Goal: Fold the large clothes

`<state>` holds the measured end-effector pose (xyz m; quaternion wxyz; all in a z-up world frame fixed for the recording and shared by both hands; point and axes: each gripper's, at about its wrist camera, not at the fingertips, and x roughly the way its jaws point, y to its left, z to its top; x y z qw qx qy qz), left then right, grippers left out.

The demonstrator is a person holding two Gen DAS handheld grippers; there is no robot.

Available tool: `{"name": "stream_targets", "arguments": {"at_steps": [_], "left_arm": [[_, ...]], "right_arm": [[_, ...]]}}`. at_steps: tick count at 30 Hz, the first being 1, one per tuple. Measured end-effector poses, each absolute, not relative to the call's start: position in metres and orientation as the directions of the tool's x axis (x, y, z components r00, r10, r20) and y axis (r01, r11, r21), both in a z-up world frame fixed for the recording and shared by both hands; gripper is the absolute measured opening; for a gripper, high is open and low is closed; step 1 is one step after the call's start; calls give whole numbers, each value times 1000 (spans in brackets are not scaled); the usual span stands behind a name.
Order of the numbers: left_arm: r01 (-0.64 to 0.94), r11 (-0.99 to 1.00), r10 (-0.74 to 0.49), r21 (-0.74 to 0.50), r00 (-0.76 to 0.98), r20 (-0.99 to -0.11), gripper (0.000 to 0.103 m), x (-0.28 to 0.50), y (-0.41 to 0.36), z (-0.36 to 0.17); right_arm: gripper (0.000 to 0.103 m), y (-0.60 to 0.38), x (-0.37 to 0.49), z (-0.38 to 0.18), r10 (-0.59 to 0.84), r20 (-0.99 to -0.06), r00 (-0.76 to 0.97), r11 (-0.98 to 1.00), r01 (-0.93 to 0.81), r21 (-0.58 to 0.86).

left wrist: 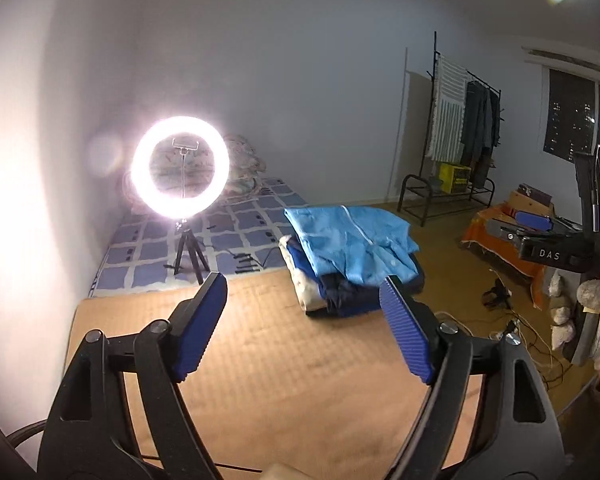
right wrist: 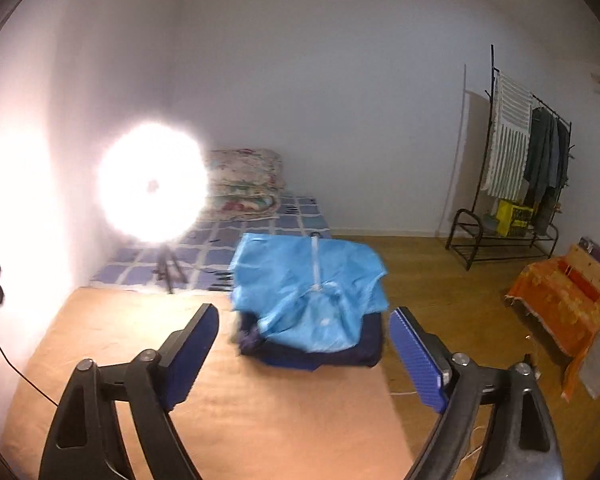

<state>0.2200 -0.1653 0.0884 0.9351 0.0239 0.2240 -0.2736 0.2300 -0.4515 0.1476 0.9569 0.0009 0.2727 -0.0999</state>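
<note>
Left gripper (left wrist: 302, 292): jaws wide apart, nothing between them.
Right gripper (right wrist: 304, 326): jaws also spread wide, empty.
Blue jacket (right wrist: 308, 292): folded, on top of the pile of clothes (left wrist: 340, 300), well beyond both pairs of jaws, at the far edge of the mat (left wrist: 280, 380).
Risk, pile: the jacket's slippery-looking fabric may slide off, because its front corner hangs over the darker clothes.
Risk, ring light (left wrist: 180, 166): it stands ahead of the left jaw; a wide swing could knock its tripod (left wrist: 186, 252).
Risk, cables (left wrist: 524, 336): beside the mat, outside the right jaw; they could snag.
</note>
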Motion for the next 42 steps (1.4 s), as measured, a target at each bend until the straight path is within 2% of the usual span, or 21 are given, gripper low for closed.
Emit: {"name": "stream_targets", "arguments": {"at_steps": [7, 13, 25, 34, 42], "left_arm": [[526, 849, -494, -51, 756, -430, 93, 154, -146, 68], [506, 862, -471, -35, 773, -425, 102, 122, -138, 46], [498, 867, -436, 9, 768, -469, 103, 112, -154, 2], [481, 877, -397, 16, 743, -539, 103, 116, -157, -38], [480, 877, -394, -1, 718, -574, 103, 113, -156, -48]], "right_arm": [[101, -409, 171, 133, -194, -470, 861, 978, 210, -18], [103, -389, 142, 112, -196, -447, 873, 976, 217, -4], [103, -369, 124, 66, -244, -425, 872, 967, 250, -42], [103, -378, 122, 30, -274, -478, 835, 959, 272, -74], [103, -393, 119, 23, -273, -512, 814, 952, 304, -25]]}}
